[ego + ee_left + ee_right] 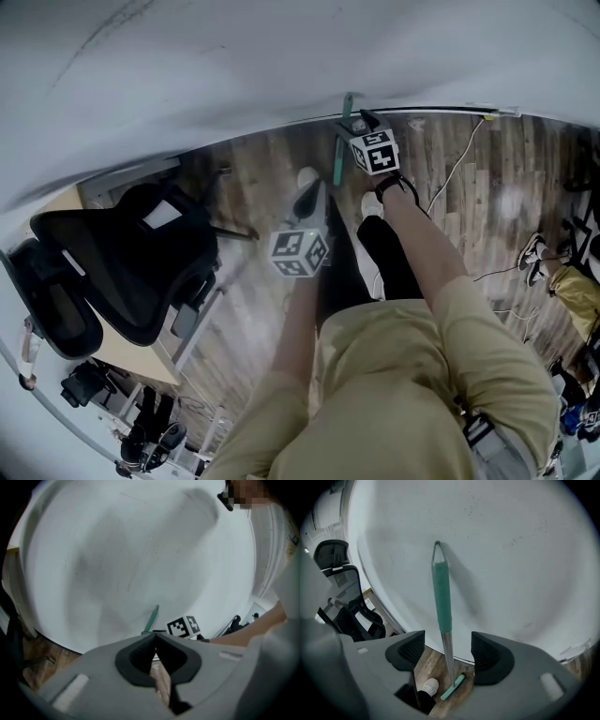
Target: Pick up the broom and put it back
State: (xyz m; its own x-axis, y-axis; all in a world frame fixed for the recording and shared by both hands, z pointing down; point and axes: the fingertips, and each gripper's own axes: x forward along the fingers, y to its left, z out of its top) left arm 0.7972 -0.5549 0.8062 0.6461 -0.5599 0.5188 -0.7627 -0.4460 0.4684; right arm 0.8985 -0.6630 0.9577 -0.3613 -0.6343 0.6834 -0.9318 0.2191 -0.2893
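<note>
The broom (441,597) stands upright against the white wall, with a teal grip on a metal shaft and a teal head (453,687) on the wood floor. My right gripper (447,651) is open, the shaft running between its pads with a gap on each side. In the head view the right gripper (354,129) is by the wall at the broom (338,161). My left gripper (307,202) hangs lower and nearer me. Its jaws (155,641) meet at the tips with nothing in them, and the broom's tip (152,619) shows beyond.
A black office chair (131,262) and a desk corner (122,349) stand at the left. The white wall (281,56) curves across the far side. A cable (459,169) and a pair of shoes (534,251) lie on the floor at the right. My own feet (372,208) are below the grippers.
</note>
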